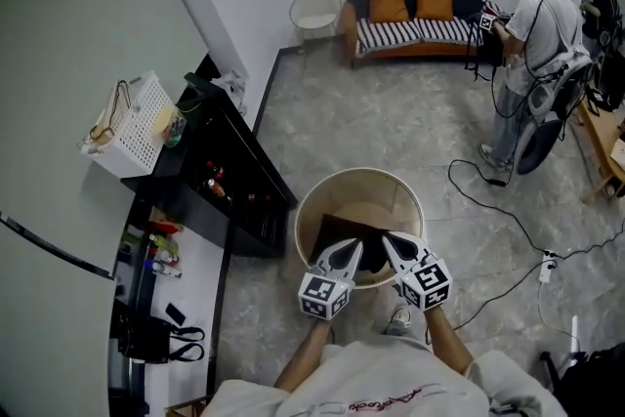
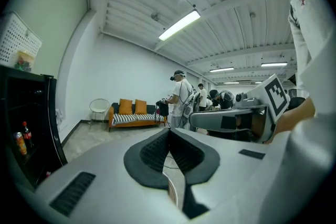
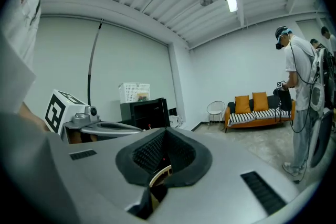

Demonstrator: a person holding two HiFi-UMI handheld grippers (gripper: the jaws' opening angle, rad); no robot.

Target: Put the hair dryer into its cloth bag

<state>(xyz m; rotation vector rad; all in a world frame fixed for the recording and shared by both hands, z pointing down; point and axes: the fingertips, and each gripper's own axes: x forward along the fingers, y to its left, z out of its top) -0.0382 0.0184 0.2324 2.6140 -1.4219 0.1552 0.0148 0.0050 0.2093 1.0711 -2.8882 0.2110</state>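
Observation:
A dark cloth bag [image 1: 337,231] lies crumpled on a round pale wooden table [image 1: 359,177] just in front of me. No hair dryer shows in any view. My left gripper [image 1: 353,247] and right gripper [image 1: 388,240] hover side by side over the near part of the bag, tips angled toward each other. In the left gripper view the left gripper [image 2: 169,132] has its dark pads pressed together with nothing between them. The right gripper [image 3: 165,131] looks the same in its own view, shut and empty. Each gripper view shows the other gripper alongside and a sliver of the table's rim [image 3: 160,174] below.
A black cabinet [image 1: 237,173] with bottles stands left of the table, a white basket [image 1: 137,124] on top. A person [image 1: 532,44] stands at the far right by an orange sofa [image 1: 420,15]. A white chair [image 1: 314,12] is beside it. Cables [image 1: 508,210] trail across the floor.

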